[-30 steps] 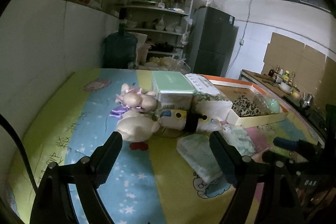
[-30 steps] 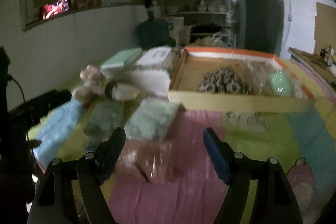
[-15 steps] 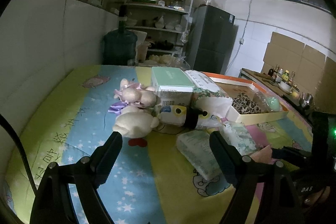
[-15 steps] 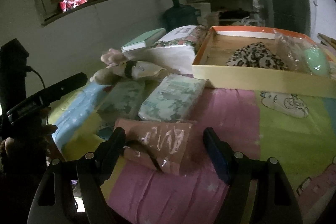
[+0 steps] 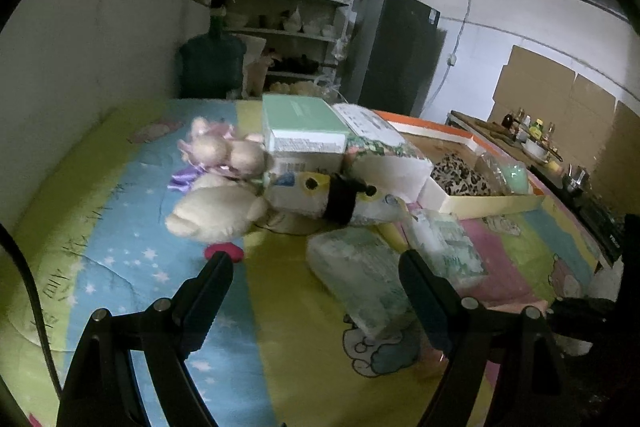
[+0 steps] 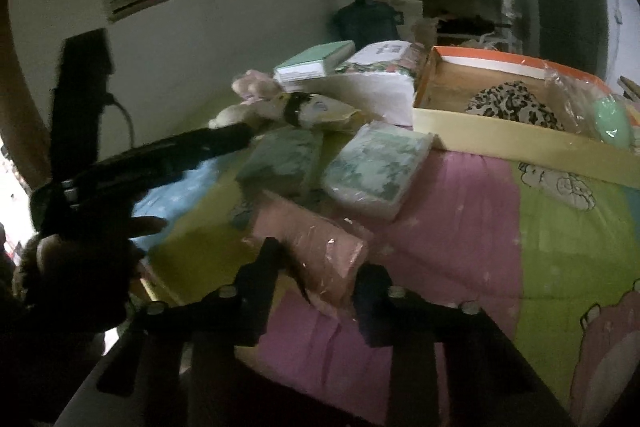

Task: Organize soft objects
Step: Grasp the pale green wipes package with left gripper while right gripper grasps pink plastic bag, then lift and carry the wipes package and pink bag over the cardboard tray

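A pink plastic-wrapped soft pack (image 6: 312, 251) lies on the quilt at the bed's near edge. My right gripper (image 6: 318, 273) has closed around its near end and grips it. Two green tissue packs (image 6: 372, 171) (image 6: 280, 159) lie just beyond it; they also show in the left wrist view (image 5: 444, 247) (image 5: 360, 275). A cream plush toy (image 5: 216, 215) and a pink plush toy (image 5: 224, 151) lie at the middle left. My left gripper (image 5: 316, 279) is open and empty, hovering above the quilt in front of the plush toys.
A shallow orange-rimmed cardboard tray (image 6: 500, 135) holds a leopard-print cloth (image 6: 516, 103) and a bagged green item (image 6: 608, 119). A green box (image 5: 300, 131) and a floral bag (image 5: 384, 155) sit behind the toys. A wall runs along the left; shelves and a fridge stand behind.
My right gripper has moved onto the pink pack and its jaws have closed on it. My left gripper has drifted slightly and stays open.
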Tool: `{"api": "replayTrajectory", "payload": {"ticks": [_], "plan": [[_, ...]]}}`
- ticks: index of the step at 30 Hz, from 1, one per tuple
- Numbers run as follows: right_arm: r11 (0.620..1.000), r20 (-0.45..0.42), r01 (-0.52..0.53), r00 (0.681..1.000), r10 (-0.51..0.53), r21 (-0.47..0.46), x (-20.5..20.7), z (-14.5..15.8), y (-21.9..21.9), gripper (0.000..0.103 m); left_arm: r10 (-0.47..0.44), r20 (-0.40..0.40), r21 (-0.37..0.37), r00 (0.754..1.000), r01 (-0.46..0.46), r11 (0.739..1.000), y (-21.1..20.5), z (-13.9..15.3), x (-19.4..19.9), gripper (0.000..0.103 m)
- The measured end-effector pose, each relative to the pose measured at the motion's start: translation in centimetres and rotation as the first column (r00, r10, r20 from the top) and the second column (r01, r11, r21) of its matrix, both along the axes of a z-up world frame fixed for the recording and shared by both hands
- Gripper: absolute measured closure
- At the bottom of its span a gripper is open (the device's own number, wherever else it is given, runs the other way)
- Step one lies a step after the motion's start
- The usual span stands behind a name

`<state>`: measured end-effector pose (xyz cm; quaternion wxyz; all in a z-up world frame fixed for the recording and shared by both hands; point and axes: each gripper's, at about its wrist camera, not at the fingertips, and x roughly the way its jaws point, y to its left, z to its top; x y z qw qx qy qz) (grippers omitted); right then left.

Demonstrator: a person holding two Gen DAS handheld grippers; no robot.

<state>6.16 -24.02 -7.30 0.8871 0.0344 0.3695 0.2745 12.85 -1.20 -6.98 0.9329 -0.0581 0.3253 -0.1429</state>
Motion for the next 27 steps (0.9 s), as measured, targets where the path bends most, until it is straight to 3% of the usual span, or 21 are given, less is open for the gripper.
{"api": "replayTrajectory", "payload": {"ticks": [9, 16, 18, 20, 27], "plan": [[0.999, 0.036, 0.029, 0.999, -0.030, 0.029, -1.3, 1.1, -2.0, 0.086, -0.027, -0.100, -0.023, 0.995, 0.025, 0.999, -2.1, -2.1, 2.1, 0.018], [0.993, 0.071, 0.077, 0.994, -0.084, 0.091, -1.8, 2.0, -4.7, 0.086, -0.028, -0.101, 0.005, 0.995, 0.029, 1.000, -3.5, -2.3, 2.2, 0.019], [0.991, 0.080, 0.085, 0.992, -0.093, 0.102, -1.7, 2.2, -5.0, 0.086, -0.054, -0.095, -0.013, 0.994, 0.053, 0.999, -3.7, -2.2, 2.0, 0.037], [0.990, 0.088, 0.091, 0.991, -0.101, 0.107, -1.7, 2.2, -5.2, 0.086, -0.055, -0.095, -0.025, 0.994, 0.053, 0.998, -3.7, -2.2, 1.9, 0.045], [0.987, 0.114, 0.106, 0.986, -0.120, 0.117, -1.4, 2.7, -5.4, 0.086, -0.052, -0.078, -0.042, 0.996, 0.049, 0.998, -3.5, -1.8, 1.1, 0.057]]}}
